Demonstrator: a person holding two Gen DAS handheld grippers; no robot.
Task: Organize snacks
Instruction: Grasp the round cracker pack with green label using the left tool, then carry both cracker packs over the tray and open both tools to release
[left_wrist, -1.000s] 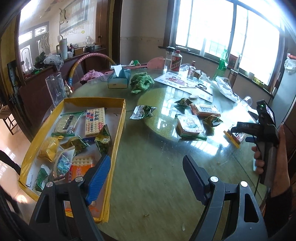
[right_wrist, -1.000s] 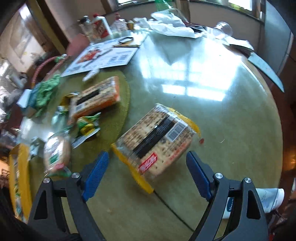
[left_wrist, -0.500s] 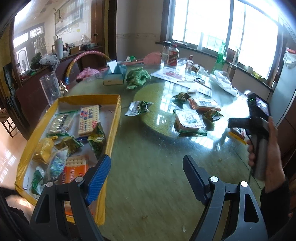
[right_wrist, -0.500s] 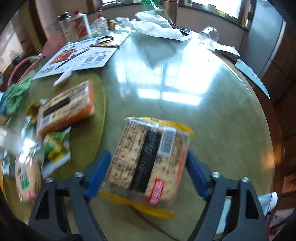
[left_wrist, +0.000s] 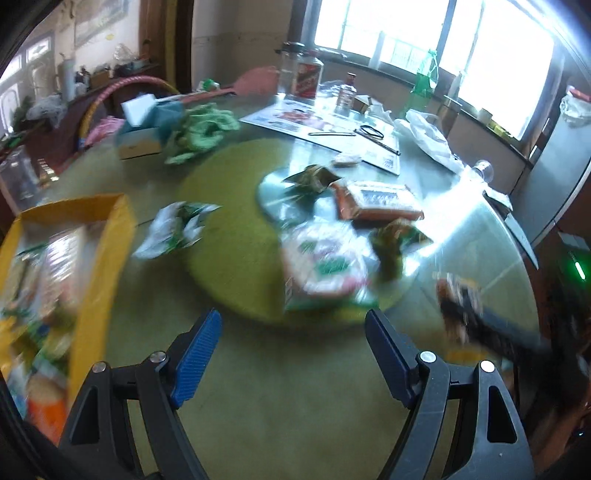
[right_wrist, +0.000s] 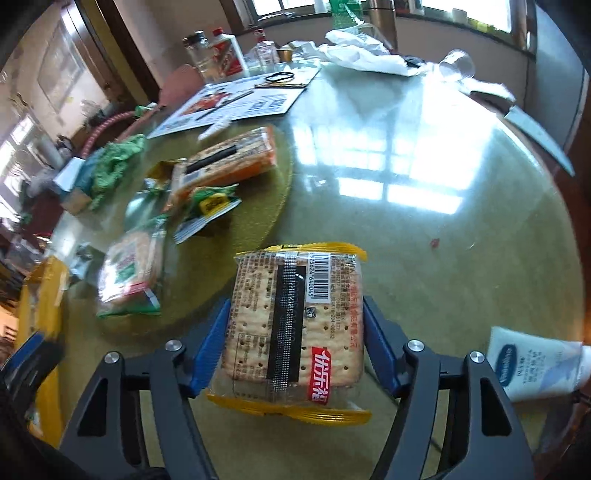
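Note:
A clear cracker pack (right_wrist: 295, 328) with yellow ends and a black stripe lies between the blue pads of my right gripper (right_wrist: 295, 306). Its jaws are closing, and the pads touch both long sides of the pack. My left gripper (left_wrist: 291, 321) hangs open and empty over the green table, short of a green-and-white snack pack (left_wrist: 325, 266). An orange cracker pack (left_wrist: 376, 201) and small green packets (left_wrist: 177, 229) lie on the round mat. The yellow box (left_wrist: 110, 236) at the left holds several snacks. This view is blurred.
A tissue box (left_wrist: 142, 136), a green cloth (left_wrist: 201, 129), bottles (left_wrist: 306, 77), a leaflet (right_wrist: 236, 103) and a white plastic bag (right_wrist: 362, 55) sit at the table's far side. An overturned glass (right_wrist: 456, 64) lies at the far right. A white tube (right_wrist: 535, 365) lies near the right gripper.
The left gripper swung right and lower, from over the yellow box toward the mat's snacks. The right gripper moved over the cracker pack and its jaws narrowed onto it.

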